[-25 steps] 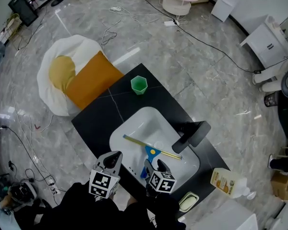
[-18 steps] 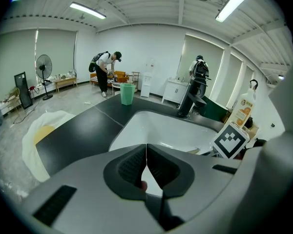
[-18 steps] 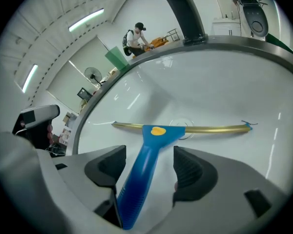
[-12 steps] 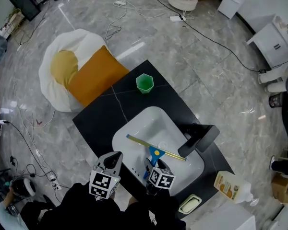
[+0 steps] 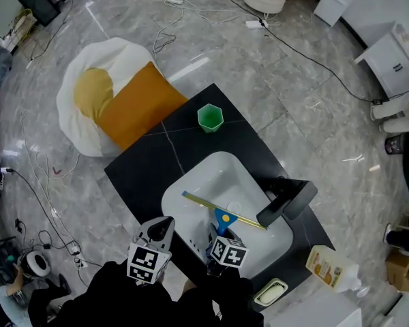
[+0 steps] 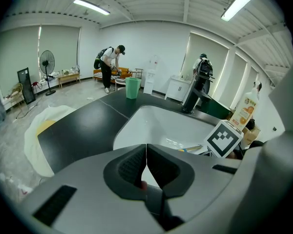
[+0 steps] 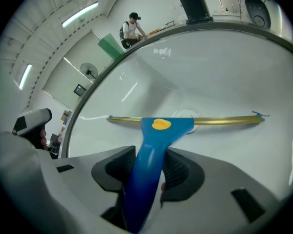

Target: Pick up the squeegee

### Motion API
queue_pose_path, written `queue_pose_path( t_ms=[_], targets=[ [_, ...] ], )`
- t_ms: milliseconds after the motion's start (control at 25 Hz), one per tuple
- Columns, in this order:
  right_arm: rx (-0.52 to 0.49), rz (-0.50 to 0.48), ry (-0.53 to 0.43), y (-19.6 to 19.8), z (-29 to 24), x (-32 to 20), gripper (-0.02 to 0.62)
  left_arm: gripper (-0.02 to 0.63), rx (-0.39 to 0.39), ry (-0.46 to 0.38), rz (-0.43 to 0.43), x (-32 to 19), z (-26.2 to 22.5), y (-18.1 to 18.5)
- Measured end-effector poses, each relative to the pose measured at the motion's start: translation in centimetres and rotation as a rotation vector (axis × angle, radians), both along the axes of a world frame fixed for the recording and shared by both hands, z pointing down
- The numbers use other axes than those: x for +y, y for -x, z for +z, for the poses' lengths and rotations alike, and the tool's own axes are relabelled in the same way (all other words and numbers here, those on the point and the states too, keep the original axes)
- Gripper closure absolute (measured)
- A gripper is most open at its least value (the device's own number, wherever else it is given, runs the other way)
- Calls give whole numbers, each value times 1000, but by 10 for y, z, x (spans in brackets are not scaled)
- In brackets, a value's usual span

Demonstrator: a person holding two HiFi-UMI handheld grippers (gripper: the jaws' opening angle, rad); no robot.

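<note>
The squeegee (image 5: 222, 216) lay in the white sink (image 5: 191, 180) of the black table (image 5: 140, 176), low centre in the head view. Its brass-coloured blade ran from upper left to lower right, and its blue handle pointed down-frame straight into the right tongs (image 5: 216, 238). Those tongs had just been closing, and their 2 pads sat against the handle's sides with the blade crosswise ahead. The left tongs (image 6: 146, 165), just to the left, were pressed together and empty. The handle looked like smooth, tapered plastic with a yellow spot, and the thin blade rested on the basin
</note>
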State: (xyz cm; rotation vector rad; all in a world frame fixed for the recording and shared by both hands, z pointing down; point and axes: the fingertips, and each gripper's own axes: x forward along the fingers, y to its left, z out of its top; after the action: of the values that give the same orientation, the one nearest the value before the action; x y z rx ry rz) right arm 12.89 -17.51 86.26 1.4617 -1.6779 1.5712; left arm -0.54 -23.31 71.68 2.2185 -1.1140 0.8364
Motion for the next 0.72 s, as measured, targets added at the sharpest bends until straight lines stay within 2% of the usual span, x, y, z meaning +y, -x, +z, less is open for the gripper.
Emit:
queue_pose_path(
  t_ms=[280,720],
  targets=[
    [8,46,-4,-5,-2,-1,448,581,3,1,-2,1,-2,1],
    [-8,105,-21,-17,-26,1,472,581,8,-44,-1,4,-26,4]
  ],
)
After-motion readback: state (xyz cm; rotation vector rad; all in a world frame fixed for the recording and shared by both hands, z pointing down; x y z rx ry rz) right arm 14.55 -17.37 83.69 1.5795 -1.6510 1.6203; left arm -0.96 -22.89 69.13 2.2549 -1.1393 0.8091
